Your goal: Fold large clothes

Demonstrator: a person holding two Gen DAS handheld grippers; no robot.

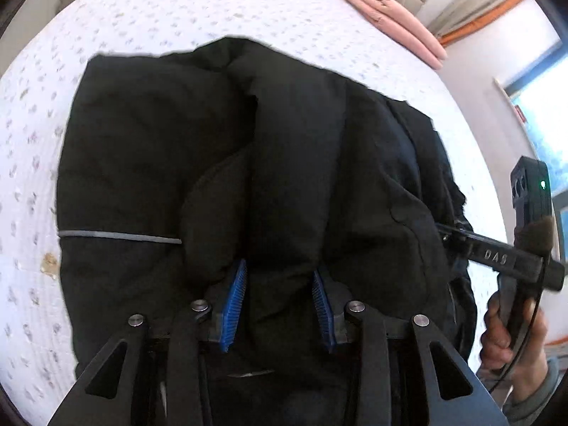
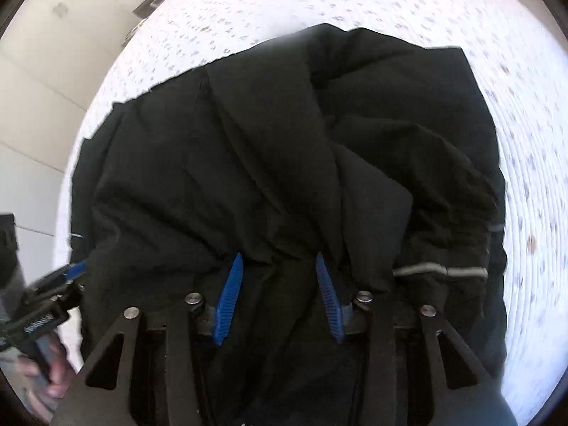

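One bed cover [image 1: 177, 10], white with small speckled print, spread under everything. One black jacket [image 1: 159, 135], large and padded, bunched in thick folds on the cover, filling most of both wrist views; one grey reflective stripe [image 1: 117, 236] crosses it. One folded pink item [image 1: 394, 17] at the cover's far edge, well apart from the jacket.

Two grippers. Left gripper [image 1: 280, 273]: blue pads partly spread, a thick fold of jacket bunched between them and gripped. Right gripper [image 2: 280, 266]: blue pads likewise partly spread, pinching a jacket fold. The jacket lies directly ahead of and under both.
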